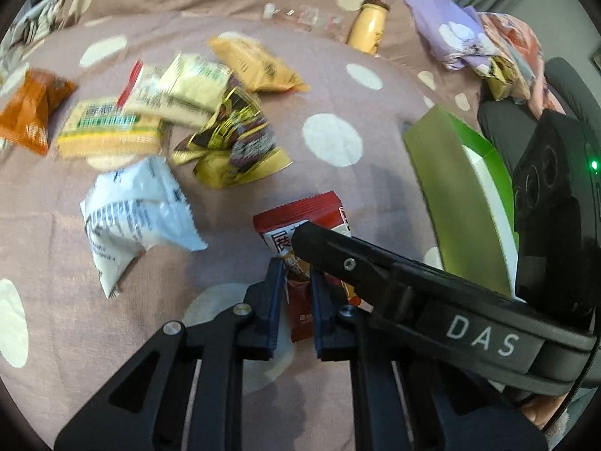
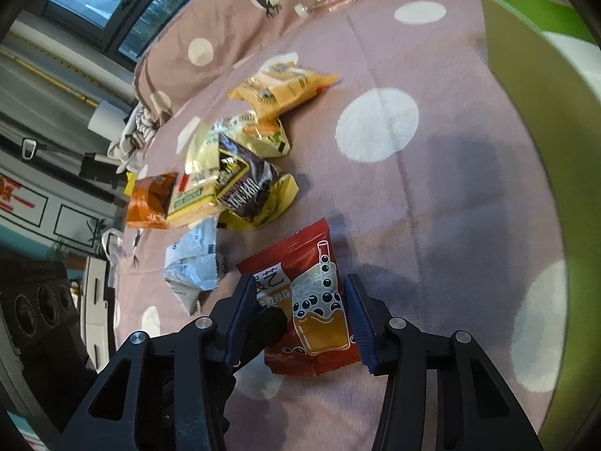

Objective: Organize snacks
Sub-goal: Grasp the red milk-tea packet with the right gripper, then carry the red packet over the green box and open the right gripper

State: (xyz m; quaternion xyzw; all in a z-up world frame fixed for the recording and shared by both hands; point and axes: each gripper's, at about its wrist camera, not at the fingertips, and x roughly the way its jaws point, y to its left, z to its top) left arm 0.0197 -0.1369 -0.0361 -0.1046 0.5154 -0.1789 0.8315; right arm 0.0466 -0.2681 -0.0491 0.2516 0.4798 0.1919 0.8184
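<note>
A mauve bedspread (image 1: 233, 195) dotted with large white circles covered the bed, with a window showing at the upper left of the right wrist view. On it lay a red snack packet (image 2: 311, 300) printed with a bubble-tea cup and Chinese characters, only partly readable; its long axis ran roughly away from the right wrist camera, serrated ends near and far. The left gripper (image 1: 296, 297) was pinched narrowly on the packet's near edge, the red film squeezed between its pads. The right gripper (image 2: 300, 312) straddled the same packet across its width, jaws fairly narrow with pads close at both sides; whether they pressed on it I could not tell. The right gripper's body, lettered "DAS", crossed the left wrist view. Just beside the packet, to the right, stood a green box (image 1: 462, 188). Farther off lay a heap of snack packets (image 1: 180, 112), among them a white packet (image 1: 131, 218), with blurred, unreadable print.
</note>
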